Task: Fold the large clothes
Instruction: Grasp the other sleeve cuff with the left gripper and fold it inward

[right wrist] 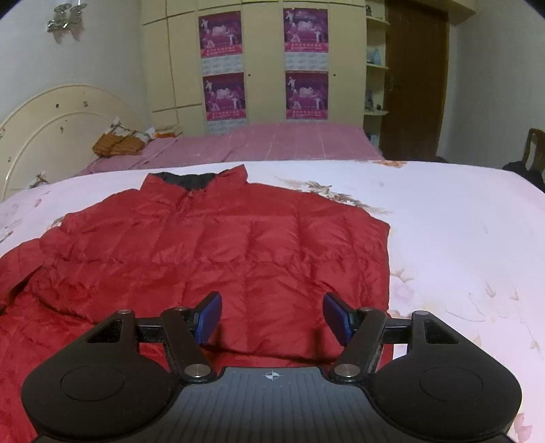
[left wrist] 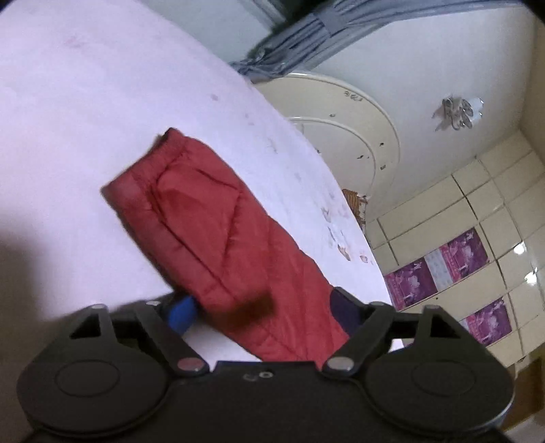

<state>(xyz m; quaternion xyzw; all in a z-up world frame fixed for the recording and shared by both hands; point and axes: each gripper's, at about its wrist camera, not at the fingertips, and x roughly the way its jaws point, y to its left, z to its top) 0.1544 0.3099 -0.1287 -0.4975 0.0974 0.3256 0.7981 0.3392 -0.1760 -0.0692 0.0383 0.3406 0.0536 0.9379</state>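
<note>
The left hand-held gripper (left wrist: 265, 311) is clenched around a red jacket sleeve (left wrist: 190, 218), lifted over the bed (left wrist: 102, 102). The right hand-held gripper (right wrist: 272, 317) hovers released above the red jacket (right wrist: 211, 245), spread flat on the bed, collar (right wrist: 190, 179) farthest.

A home bedroom. Centre of the right wrist view: a bed (right wrist: 442, 238) under a pale floral sheet, a pink-striped cover (right wrist: 272, 143) behind it. Far left, a curved cream headboard (right wrist: 51, 129) with pillows (right wrist: 122, 139) beside it. Upper middle, a yellow wardrobe (right wrist: 262, 61) bearing purple calendars (right wrist: 306, 30); upper right, a dark wooden door (right wrist: 415, 78).
</note>
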